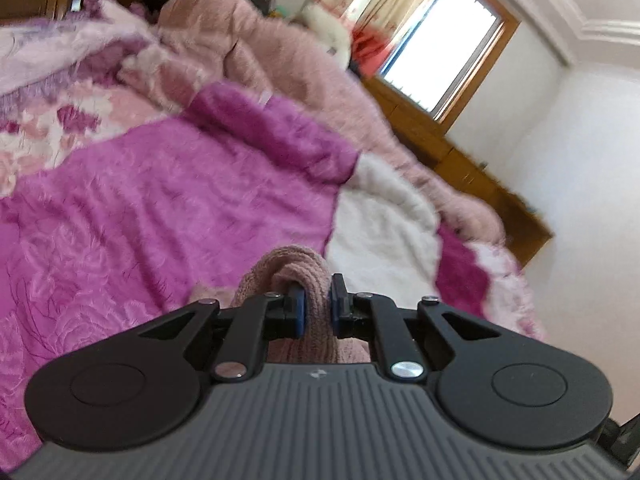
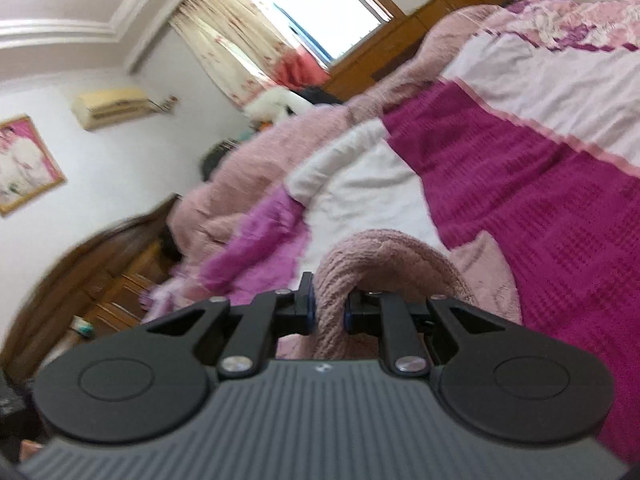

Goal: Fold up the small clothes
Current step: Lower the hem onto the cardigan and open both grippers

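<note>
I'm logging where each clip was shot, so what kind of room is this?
Most likely a home bedroom: a bed covered with pink and magenta blankets, a curtained window, and a framed portrait on the wall beside an air conditioner.

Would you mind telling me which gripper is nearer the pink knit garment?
Neither: the left gripper and the right gripper each clamp a bunched fold of the pink knit garment.

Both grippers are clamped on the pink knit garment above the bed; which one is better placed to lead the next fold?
Probably neither. The left gripper and the right gripper each pinch a bunched fold of the pink garment over the magenta blanket, so a two-handed fold looks likeliest.
</note>
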The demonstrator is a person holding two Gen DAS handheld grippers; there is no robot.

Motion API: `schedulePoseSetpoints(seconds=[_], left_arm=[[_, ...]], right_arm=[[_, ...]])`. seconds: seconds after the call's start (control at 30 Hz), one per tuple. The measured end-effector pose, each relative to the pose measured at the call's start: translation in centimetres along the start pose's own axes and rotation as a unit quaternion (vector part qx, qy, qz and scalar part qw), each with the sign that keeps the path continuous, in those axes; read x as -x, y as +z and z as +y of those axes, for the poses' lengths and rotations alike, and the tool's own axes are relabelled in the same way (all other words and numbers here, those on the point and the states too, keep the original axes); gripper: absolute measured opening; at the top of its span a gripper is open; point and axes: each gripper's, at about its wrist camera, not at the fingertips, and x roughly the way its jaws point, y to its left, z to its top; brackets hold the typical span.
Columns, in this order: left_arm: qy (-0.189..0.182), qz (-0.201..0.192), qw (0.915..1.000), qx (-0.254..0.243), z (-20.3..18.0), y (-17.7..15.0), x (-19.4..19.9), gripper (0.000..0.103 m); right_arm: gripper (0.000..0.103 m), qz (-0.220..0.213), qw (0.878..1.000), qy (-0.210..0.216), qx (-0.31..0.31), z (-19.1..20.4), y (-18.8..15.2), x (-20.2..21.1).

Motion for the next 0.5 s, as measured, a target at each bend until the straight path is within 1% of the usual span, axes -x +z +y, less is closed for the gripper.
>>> schedulePoseSetpoints(seconds=[0.13,0.2,0.27,0.33,0.4,0.47,0.5], left_arm=[[0.026,0.042,0.9987,-0.010,1.9,-1.3,-5.0,0.013],[0.049,0.051,0.9972,-0.026,2.7,-1.8,-7.0,0.013],[0.065,0.063,0.9951,-0.039,3.5,-2.3,-8.8,0.013],[0.074,0.086,0.9927,-0.042,4.5,-2.8,-10.4,0.013],[0.077,0.096,0.9913,-0.046,5.2,-3.1,-11.3,0.014],[0.073,0.097,0.9911,-0.054,5.4,-3.1,-11.2,0.014],[0.073,0.100,0.9908,-0.056,5.3,-3.1,-11.0,0.017]], right_arm=[[0.016,0.010,0.998,-0.059,0.016,-1.7,-1.4,-3.2],[0.017,0.015,0.996,-0.084,0.009,-2.7,-1.9,-4.2],[0.018,0.022,0.994,-0.107,-0.005,-3.7,-2.5,-5.0],[0.017,0.035,0.993,-0.114,-0.007,-4.2,-3.0,-5.4],[0.017,0.040,0.993,-0.112,0.011,-4.1,-3.1,-5.3],[0.024,0.052,0.993,-0.108,0.017,-3.9,-2.8,-4.9],[0.027,0.057,0.993,-0.105,0.015,-3.9,-2.6,-4.6]])
